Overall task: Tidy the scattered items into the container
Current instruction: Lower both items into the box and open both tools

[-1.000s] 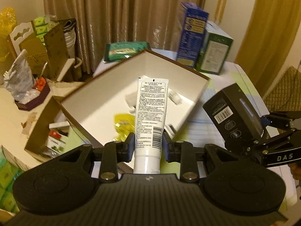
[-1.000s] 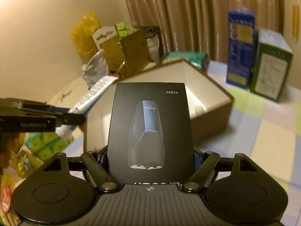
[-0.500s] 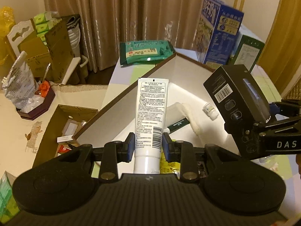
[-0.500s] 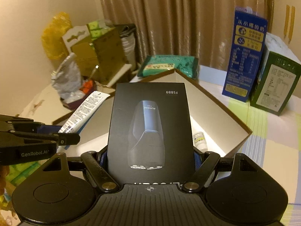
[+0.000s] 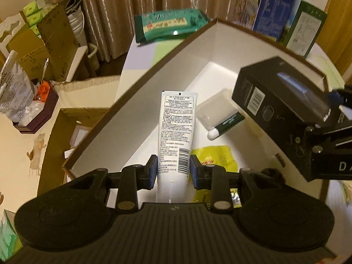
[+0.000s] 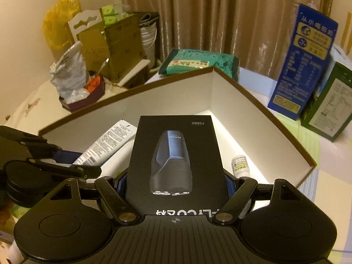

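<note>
Both tongs now lower over box (image 5: 198,35); left tongs (image 5: 173,171) clamp tube (image 5: 177,127); right tongs (image 6: 176,187) clamp shaver carton (image 6: 176,151).

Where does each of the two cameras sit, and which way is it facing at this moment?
Left wrist: on the left gripper, looking down along its fingers into the open box; its own jaws clamp a white tube, and the right gripper enters at the right.
Right wrist: on the right gripper, looking down into the same box; its jaws hold a black shaver box, and the left gripper enters at the left.
Shared: box, tube, shaver box, green packet.
</note>
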Demonstrator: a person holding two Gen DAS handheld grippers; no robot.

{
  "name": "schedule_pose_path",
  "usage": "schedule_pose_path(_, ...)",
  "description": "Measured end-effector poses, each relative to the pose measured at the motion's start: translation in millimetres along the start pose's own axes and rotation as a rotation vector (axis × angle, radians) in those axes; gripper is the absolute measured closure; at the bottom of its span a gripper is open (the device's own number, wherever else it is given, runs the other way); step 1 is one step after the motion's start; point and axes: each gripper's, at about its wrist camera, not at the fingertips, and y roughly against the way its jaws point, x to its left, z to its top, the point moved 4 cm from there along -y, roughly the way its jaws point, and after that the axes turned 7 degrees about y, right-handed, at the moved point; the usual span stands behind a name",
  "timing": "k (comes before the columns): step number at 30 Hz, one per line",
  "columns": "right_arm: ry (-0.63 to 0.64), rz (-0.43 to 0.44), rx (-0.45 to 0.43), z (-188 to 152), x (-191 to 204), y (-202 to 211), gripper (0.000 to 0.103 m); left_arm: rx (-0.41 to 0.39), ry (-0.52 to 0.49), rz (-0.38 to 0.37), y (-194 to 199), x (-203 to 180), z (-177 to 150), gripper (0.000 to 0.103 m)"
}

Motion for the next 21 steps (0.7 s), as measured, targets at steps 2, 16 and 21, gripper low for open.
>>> schedule_pose_path(2,-0.008,-0.003,0.010,-1.3,-0.5,-5.9,0.027,0.015,-0.007,0.001,-6.9,0.0,-0.7,0.077)
schedule_pose_path(16,-0.077,-0.075,0.046,-7.3,-16.7,-24.2,0.027,0.054,-0.028,0.019,-25.7,4.2,-1.0,0.066)
schedule_pose_path(21,-0.131,-0.130,0.028,-7.2,-32.3,-27.6,0.027,0.054,-0.024,0.020,-28.5,5.4,0.5,0.065)
